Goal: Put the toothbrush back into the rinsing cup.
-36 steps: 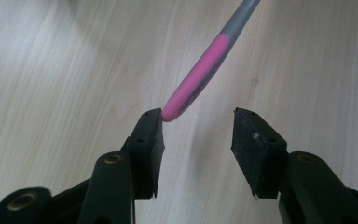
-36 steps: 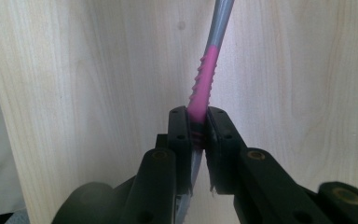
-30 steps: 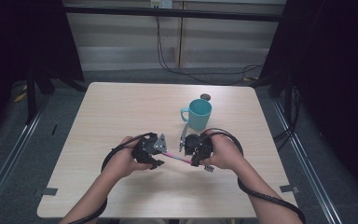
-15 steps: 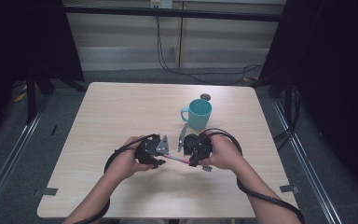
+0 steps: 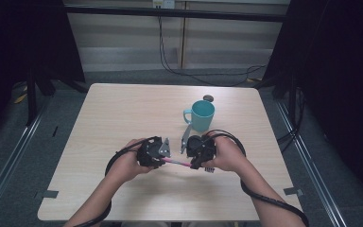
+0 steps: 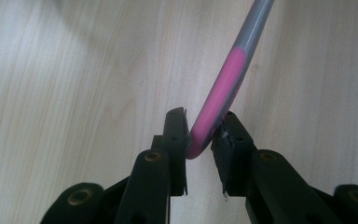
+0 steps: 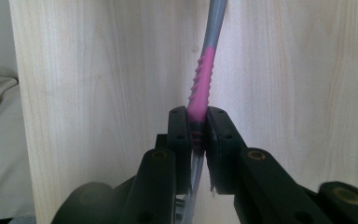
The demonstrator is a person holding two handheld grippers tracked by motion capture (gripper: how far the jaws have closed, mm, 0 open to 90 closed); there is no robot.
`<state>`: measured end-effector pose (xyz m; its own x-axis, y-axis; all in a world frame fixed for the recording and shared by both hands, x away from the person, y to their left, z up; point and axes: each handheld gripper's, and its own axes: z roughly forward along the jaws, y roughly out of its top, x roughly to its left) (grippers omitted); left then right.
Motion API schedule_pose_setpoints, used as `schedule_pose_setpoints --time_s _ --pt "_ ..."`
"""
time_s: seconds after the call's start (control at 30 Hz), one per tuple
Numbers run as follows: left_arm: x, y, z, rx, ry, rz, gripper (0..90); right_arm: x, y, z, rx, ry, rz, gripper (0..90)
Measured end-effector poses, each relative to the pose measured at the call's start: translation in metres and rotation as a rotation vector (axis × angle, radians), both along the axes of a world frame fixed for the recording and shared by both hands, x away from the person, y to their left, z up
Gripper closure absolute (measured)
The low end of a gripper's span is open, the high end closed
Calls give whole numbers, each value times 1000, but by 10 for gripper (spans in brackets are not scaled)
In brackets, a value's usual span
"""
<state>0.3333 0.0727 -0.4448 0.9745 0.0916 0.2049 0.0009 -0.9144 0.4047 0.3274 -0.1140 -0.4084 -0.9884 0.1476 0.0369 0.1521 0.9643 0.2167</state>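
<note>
The pink-and-grey toothbrush [image 5: 176, 162] spans both grippers above the worktop [image 5: 123, 113], long axis running roughly nine to three o'clock. The right gripper [image 7: 198, 133] has its fingers clamped tight on the ribbed pink grip. The left gripper [image 6: 204, 140] has its fingers slightly apart around the rounded pink end, barely touching. A teal mug [image 5: 201, 115] waits at twelve o'clock, nearer the right hand.
</note>
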Motion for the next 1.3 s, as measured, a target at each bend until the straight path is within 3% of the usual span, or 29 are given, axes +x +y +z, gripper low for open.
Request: schedule_pose_setpoints --time_s 0.23,0.57,0.67,0.73,0.87,1.1,1.17,1.23,1.3 --pt "0 1 1 14 1 -5 761 0 2 1 3 -7 5 810" --pt "-2 1 -2 2 0 -4 760 1 -1 -2 9 4 5 808" --pt "-3 1 -1 -10 -8 -2 718 1 -1 -1 11 9 0 809" --pt "-3 -1 -1 10 -17 -22 690 2 -2 0 12 6 8 809" --pt "-3 1 -4 14 9 -23 763 1 -2 1 18 13 -2 804" --pt "-8 0 -6 37 59 -35 798 4 -5 4 40 8 -12 776" --pt "-9 0 -5 39 81 -42 806 5 -8 4 72 8 -37 759" --pt "-10 0 -4 34 64 -22 810 7 -11 6 104 -2 -63 700" --pt "-9 0 -4 22 81 -32 813 7 -13 7 123 -6 -85 661"
